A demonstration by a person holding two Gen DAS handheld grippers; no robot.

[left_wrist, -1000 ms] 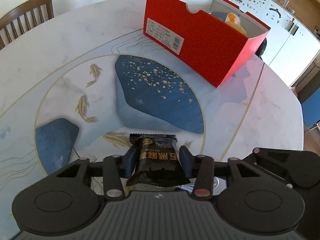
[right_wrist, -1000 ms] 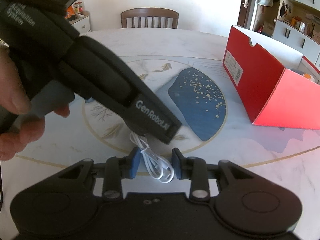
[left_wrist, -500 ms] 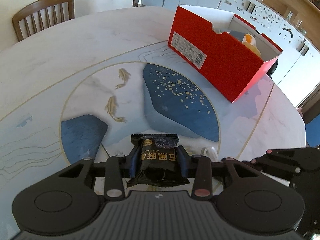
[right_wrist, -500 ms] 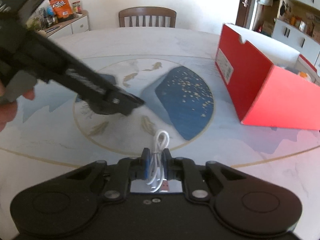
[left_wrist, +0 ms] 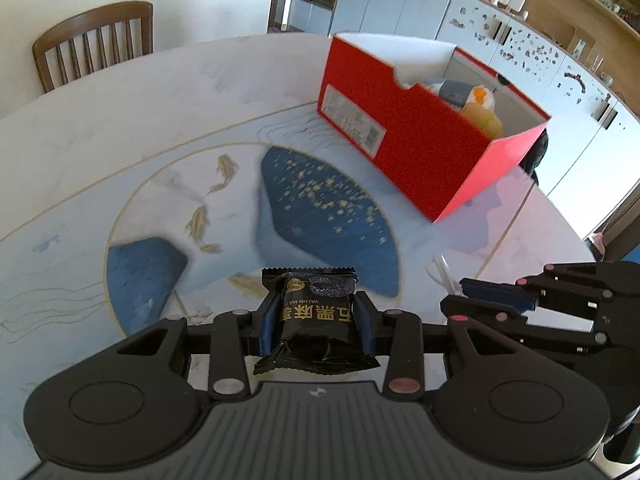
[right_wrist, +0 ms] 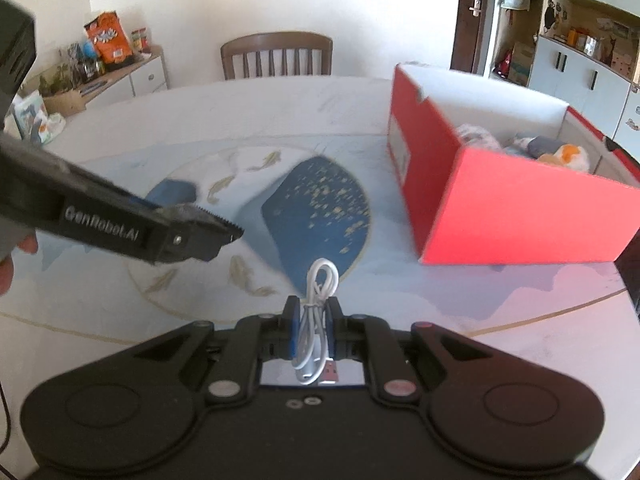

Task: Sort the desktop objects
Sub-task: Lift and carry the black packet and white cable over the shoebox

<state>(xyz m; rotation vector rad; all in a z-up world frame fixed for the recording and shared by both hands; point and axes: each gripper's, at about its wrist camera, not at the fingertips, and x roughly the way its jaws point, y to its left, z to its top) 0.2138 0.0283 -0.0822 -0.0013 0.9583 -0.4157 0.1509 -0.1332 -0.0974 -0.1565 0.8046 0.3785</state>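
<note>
Gripping a black foil snack packet with gold lettering, the left tool is clamped across the packet's middle so both crimped ends stick out free and the packet is carried clear of the table. The right tool is pinched tight on a coiled white USB cable, held at the bundle's waist so the loop stands up ahead of the fingers and the plug hangs behind. Both loads are held above the round white marble-look table with blue fish artwork. The open red cardboard shoebox, holding soft toys, sits ahead to the right, judged the drop target; both tools are aimed roughly towards it.
</note>
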